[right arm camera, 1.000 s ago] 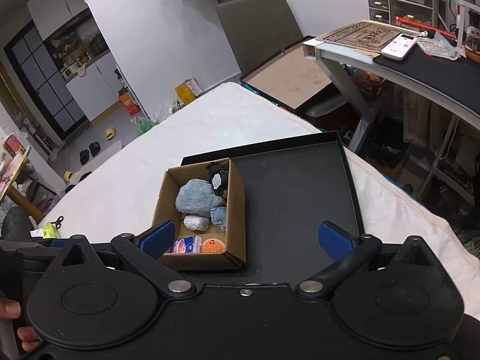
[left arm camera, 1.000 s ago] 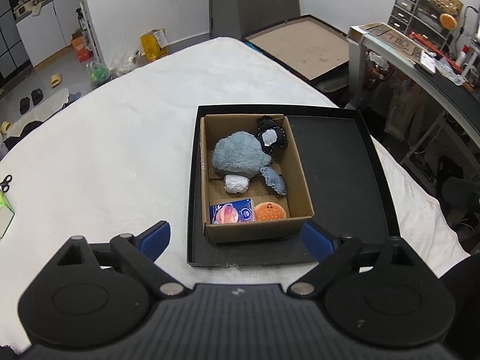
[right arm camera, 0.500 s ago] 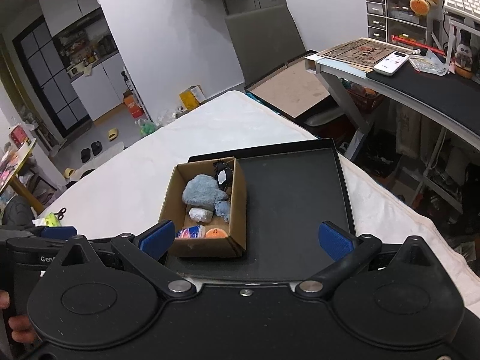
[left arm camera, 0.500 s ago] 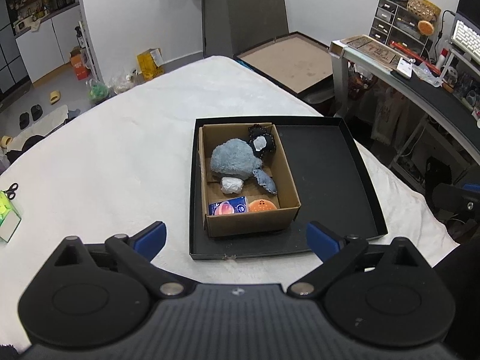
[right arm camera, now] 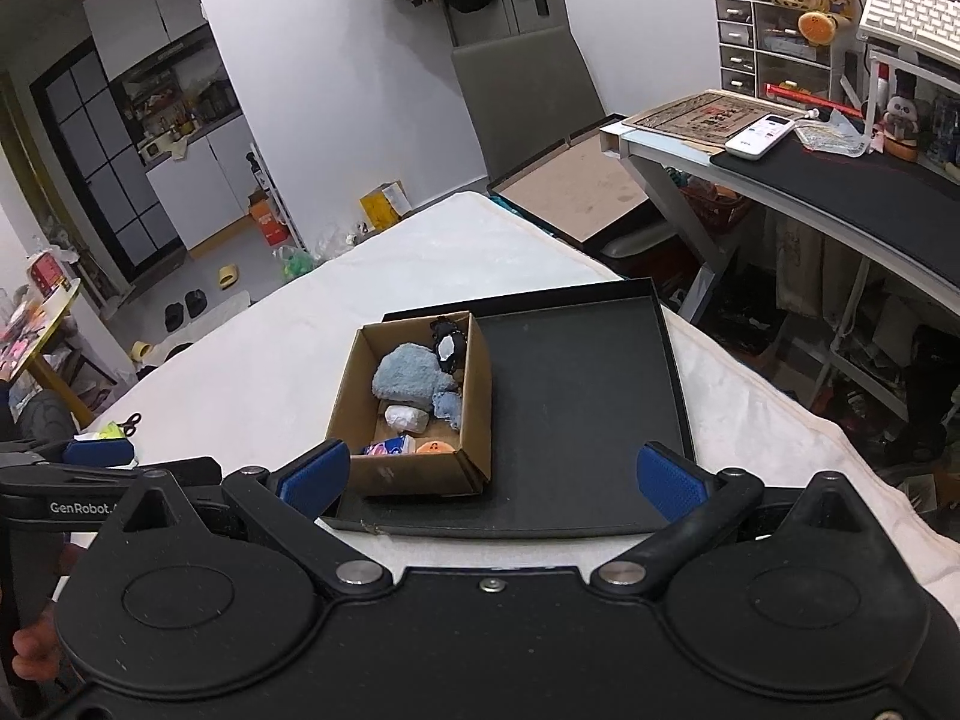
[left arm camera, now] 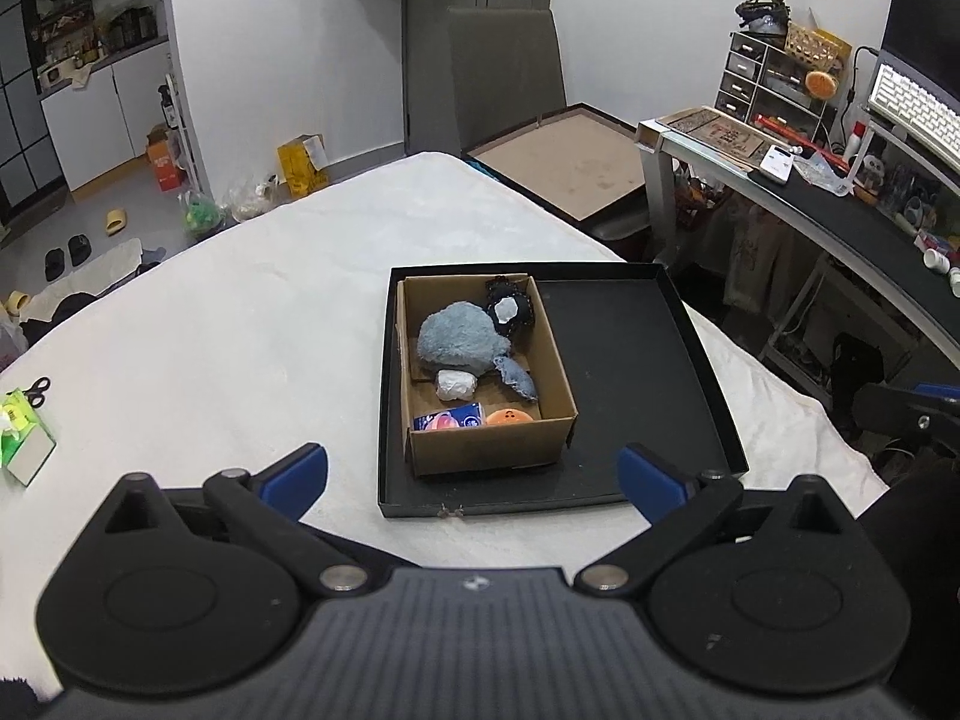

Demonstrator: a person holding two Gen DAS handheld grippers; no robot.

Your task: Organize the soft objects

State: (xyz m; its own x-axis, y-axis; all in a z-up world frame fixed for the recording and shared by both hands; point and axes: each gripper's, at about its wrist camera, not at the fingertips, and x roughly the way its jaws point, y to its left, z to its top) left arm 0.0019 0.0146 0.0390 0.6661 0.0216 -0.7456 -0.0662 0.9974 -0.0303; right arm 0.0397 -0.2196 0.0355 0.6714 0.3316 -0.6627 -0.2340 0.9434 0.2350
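A brown cardboard box (left arm camera: 561, 378) (right arm camera: 477, 384) stands in the left part of a shallow black tray (left arm camera: 648, 360) (right arm camera: 576, 384) on the white-covered table. Inside lie a blue-grey plush (left arm camera: 459, 339) (right arm camera: 408, 375), a black soft toy with a white patch (left arm camera: 509, 311) (right arm camera: 447, 345), a white bundle (left arm camera: 454, 384), a blue packet (left arm camera: 449, 420) and an orange ball (left arm camera: 509, 417). My left gripper (left arm camera: 474, 474) hangs short of the tray's near edge, its jaws opening wide with nothing between them. My right gripper (right arm camera: 489, 474) is open and empty, also held back from the tray.
Scissors (left arm camera: 36, 390) and a green tissue pack (left arm camera: 24, 432) lie at the table's left edge. A desk (right arm camera: 840, 180) with a keyboard and drawers stands to the right. A grey chair (left arm camera: 510, 78) and a flat board are beyond the table.
Both grippers have drawn back and risen, so the box and tray look smaller and farther. The left jaws have spread slightly wider. The box's contents have not moved.
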